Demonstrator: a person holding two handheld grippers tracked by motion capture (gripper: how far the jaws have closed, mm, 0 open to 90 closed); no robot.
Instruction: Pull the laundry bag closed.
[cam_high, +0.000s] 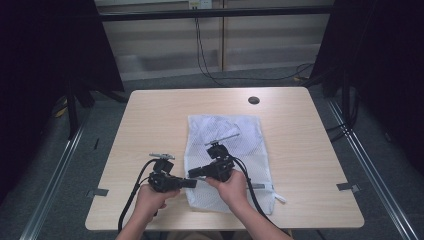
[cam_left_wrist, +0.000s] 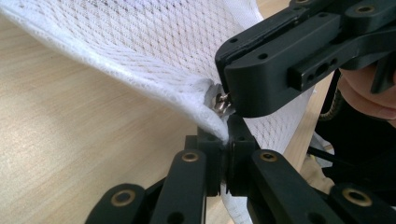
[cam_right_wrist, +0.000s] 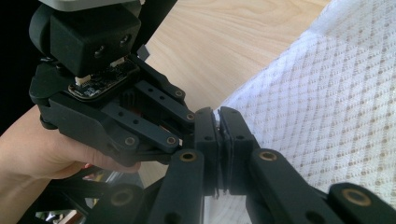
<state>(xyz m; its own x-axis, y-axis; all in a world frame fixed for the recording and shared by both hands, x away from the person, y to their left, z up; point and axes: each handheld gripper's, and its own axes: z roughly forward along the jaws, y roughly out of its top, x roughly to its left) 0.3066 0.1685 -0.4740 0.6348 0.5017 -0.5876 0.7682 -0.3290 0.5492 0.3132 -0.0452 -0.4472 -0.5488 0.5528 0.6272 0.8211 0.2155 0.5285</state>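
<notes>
A white mesh bag (cam_high: 227, 135) lies flat in the middle of the wooden table (cam_high: 150, 110). Both grippers meet at its near left corner. My left gripper (cam_high: 193, 183) is shut on the bag's hem (cam_left_wrist: 212, 123), which is lifted off the table. Just above that spot, my right gripper (cam_high: 192, 174) is shut on a small metal zipper pull (cam_left_wrist: 221, 102) at the same corner. In the right gripper view, its jaws (cam_right_wrist: 218, 123) are pressed together with a sliver of white between them, and the left gripper (cam_right_wrist: 192, 125) sits close on the left. The mesh (cam_right_wrist: 327, 116) spreads to the right.
A round cable hole (cam_high: 253, 100) sits near the table's far edge. Black cables trail from both grippers toward the near edge. A white tab (cam_high: 280, 198) sticks out at the bag's near right corner. Dark curtains and metal rails flank the table.
</notes>
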